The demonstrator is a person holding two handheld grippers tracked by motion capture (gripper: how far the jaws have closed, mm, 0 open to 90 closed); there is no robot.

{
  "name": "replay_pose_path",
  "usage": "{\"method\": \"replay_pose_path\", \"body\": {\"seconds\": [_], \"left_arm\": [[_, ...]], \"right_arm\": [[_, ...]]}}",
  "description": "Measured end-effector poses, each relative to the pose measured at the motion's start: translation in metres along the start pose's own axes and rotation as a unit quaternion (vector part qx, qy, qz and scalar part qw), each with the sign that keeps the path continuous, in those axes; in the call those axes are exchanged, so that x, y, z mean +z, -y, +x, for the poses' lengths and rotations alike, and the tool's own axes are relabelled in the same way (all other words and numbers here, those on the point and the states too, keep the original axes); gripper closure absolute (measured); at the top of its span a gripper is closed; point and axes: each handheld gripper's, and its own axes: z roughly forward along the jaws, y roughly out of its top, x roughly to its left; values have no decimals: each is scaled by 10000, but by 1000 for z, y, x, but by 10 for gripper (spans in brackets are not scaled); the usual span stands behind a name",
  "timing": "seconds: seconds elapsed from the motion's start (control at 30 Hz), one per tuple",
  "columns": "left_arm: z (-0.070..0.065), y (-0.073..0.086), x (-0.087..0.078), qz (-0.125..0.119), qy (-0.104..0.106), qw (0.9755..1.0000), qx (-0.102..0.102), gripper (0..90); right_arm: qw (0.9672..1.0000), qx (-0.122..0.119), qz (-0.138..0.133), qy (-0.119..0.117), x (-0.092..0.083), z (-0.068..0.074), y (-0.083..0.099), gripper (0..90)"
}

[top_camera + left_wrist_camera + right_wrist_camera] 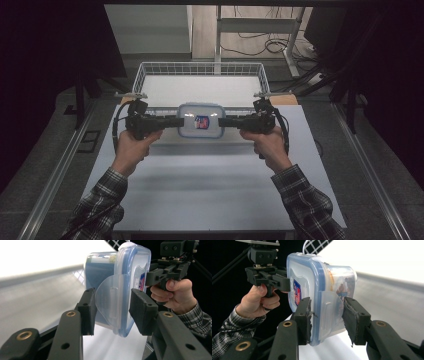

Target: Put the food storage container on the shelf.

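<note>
Box (200, 121), a clear plastic food box with a blue-rimmed snap lid and a small red and blue label, is held between the two grippers, just in front of the white wire basket (140, 75), above the near part of the white table (210, 185). Whether it is lifted or resting on the table cannot be told for certain; the gripper views suggest it is off the surface. Contents are seen dimly through its wall.

At its left end, the side latch (110, 296) is bracketed by the left gripper (113, 311), whose jaws are closed on the box end, one pad under the base and one on the lid. At its right end, the right gripper (327, 320) is clamped likewise over the other latch (329, 312).

The step in hand is judged to be a two-handed carry, most likely toward the basket. For the next move, both ends must be kept level and moved together, the pinch being kept even so that no latch is sprung, and the basket rim must be cleared before lowering.
</note>
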Motion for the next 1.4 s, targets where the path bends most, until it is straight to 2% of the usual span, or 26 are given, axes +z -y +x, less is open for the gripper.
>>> {"method": "replay_pose_path", "body": {"seconds": [0.2, 0.37, 0.53, 0.73, 0.83, 1.0, 1.1, 1.17, 1.27, 1.4], "left_arm": [[6, -31, 1, -86, -86, 9999, 9, 573], [13, -46, 3, -118, -97, 9999, -50, 572], [27, -58, 12, -124, -65, 9998, -124, 571], [45, -63, 24, -158, -34, 9995, -285, 568], [49, -64, 25, -183, -54, 9993, -333, 566], [51, -65, 25, -240, -146, 9992, -283, 558], [48, -67, 26, -248, -396, 9988, -176, 531], [46, -68, 29, -200, -456, 9987, -126, 521], [44, -67, 33, -96, -691, 9976, -10, 532], [46, -65, 34, -162, -544, 9983, -93, 552]], "right_arm": [[9998, -3, -197, 54, 1, -6, -28, 583], [9996, 44, -272, 84, 4, -15, -47, 581], [9992, 157, -316, 180, 7, -25, -59, 579], [9987, 274, -302, 310, 12, -40, -68, 577], [9984, 334, -300, 343, 15, -45, -70, 576], [9981, 380, -337, 346, 19, -49, -71, 568], [9978, 404, -366, 369, 21, -50, -71, 564], [9977, 358, -327, 483, 23, -48, -71, 544], [9970, 331, -296, 629, 25, -47, -72, 525], [9955, 319, -392, 802, 23, -47, -74, 530]]}}
